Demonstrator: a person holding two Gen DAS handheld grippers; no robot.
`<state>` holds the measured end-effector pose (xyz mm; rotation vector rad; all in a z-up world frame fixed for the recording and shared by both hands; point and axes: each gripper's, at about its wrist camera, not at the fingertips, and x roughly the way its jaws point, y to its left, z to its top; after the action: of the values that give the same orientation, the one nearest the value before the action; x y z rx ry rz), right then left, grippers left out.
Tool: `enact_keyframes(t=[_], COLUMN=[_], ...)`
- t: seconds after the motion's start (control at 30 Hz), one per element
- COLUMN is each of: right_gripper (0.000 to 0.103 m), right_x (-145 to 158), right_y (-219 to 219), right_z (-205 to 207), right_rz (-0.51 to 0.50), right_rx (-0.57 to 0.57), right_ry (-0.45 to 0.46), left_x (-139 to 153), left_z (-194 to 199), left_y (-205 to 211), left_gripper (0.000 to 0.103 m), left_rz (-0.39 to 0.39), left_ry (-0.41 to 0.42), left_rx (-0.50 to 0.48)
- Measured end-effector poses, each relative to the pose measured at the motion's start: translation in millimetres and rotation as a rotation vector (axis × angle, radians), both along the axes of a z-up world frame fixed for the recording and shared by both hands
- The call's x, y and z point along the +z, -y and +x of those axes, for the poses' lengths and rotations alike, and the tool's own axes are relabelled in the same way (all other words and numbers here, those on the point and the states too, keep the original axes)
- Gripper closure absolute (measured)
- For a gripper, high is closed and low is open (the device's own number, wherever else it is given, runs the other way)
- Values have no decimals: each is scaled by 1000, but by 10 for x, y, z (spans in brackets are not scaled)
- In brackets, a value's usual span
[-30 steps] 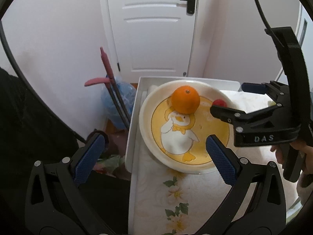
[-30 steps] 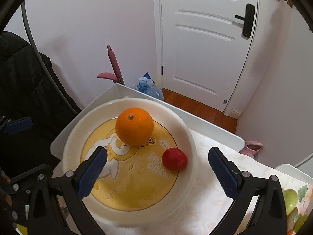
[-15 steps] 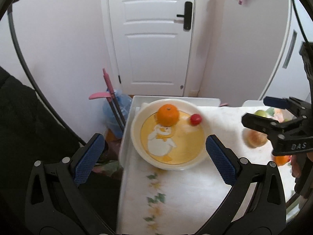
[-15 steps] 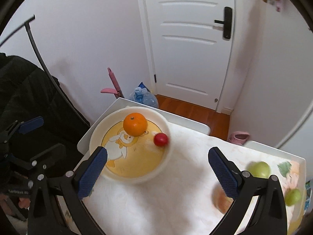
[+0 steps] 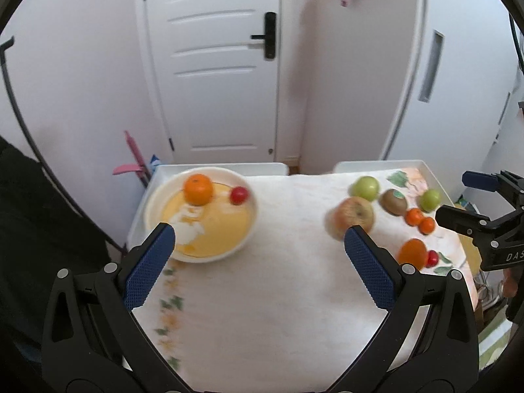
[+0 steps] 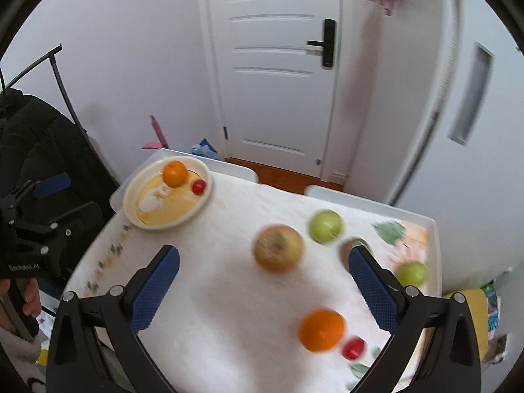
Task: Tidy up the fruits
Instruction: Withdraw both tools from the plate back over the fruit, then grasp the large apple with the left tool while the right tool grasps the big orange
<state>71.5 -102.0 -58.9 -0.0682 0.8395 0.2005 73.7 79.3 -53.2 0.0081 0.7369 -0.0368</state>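
A white plate (image 5: pixel 157 196) with a yellow duck picture sits at the table's far left corner and holds an orange (image 5: pixel 197 189) and a small red fruit (image 5: pixel 238 195); it also shows in the right wrist view (image 6: pixel 131 193). Loose fruit lies on the right: a reddish apple (image 6: pixel 278 248), two green apples (image 6: pixel 325 226) (image 6: pixel 412 273), a kiwi (image 5: pixel 393 201), an orange (image 6: pixel 322 329), a small red fruit (image 6: pixel 353 348), two small oranges (image 5: pixel 420 220). My left gripper (image 5: pixel 258 267) is open and empty above the table's middle. My right gripper (image 6: pixel 263 290) is open and empty above the loose fruit.
The table wears a white flowered cloth (image 5: pixel 262 294). A white door (image 5: pixel 213 65) stands behind it. A dark chair or coat (image 6: pixel 39 150) is at the left. A pink-handled tool (image 5: pixel 131 160) leans by the far left corner.
Both grippers have pulled back and up from the plate and swung right. The plate looks smaller and the loose fruit on the right has come into view.
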Motion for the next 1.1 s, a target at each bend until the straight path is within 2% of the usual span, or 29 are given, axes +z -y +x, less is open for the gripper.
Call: enact_keyframes(t=[0.27,0.47,0.7,0.9,1.1], right_gripper=[0,0,0,0,8], right_x=[-237,-640,-1079,-1279,-1395], right_y=[568,814,889,837,793], right_z=[-265,-301,-283,-253,-194], right_rz=[-5,3,1,13,-2], right_rx=[-38,-13,41,79,111], right_ry=[-30,-54,-77,-73,-77], left_x=[-295,-725,-1173,-1373,-1469], left_z=[132,408,696,879,1055], left_y=[581,922,1213,1347,1427], left_gripper=[0,0,0,0,3], left_rz=[-2,25,59,69,80], left_ry=[-18,-32,-56,-66,-69], left_rx=[-77,-140,-200,-218,-223])
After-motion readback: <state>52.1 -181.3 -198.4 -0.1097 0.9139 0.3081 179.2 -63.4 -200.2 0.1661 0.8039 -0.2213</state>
